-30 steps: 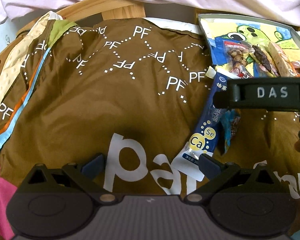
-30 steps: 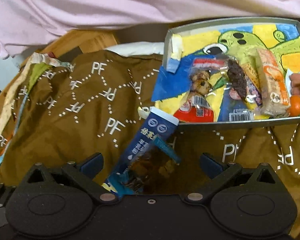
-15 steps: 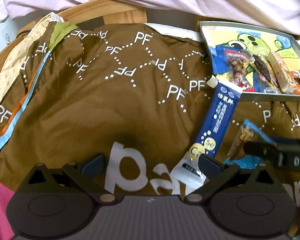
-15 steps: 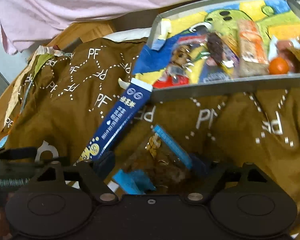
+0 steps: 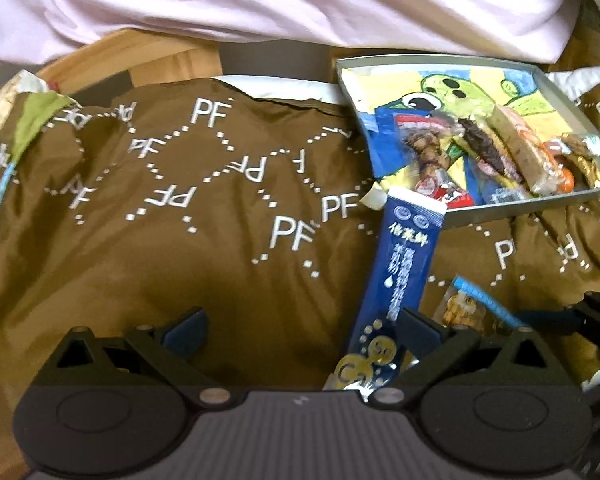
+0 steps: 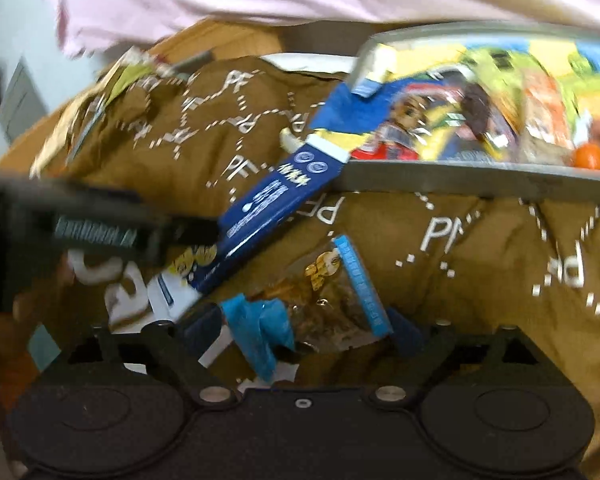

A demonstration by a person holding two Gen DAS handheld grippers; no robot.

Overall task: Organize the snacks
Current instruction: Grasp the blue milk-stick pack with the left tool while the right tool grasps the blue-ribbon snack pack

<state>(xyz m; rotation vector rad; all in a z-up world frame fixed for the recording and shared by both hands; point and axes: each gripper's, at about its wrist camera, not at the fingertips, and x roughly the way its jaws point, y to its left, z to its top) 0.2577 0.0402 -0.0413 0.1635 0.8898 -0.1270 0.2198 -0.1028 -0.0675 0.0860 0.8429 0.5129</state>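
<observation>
Brown printed cloth (image 5: pixel 204 264) carrying two loose snacks short of the tray (image 5: pixel 512 209). Right gripper (image 6: pixel 306 330), fingers apart, straddling the clear blue-edged packet (image 6: pixel 332 300) to lift it. Left gripper (image 5: pixel 300 326), fingers wide apart, nearing the blue sachet (image 5: pixel 404 264) leaning on the tray's near-left corner

Surface: brown PF-print cloth (image 5: pixel 204 248)
Far right: grey tray (image 5: pixel 532 210) sat
Near right: blue sachet (image 5: pixel 408 264), clear snack packet (image 6: pixel 332 304) lay

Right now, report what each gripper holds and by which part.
Neither holds anything yet. The right gripper is open around the clear snack packet. The left gripper is open, its right finger beside the blue stick pack's lower end.
</observation>
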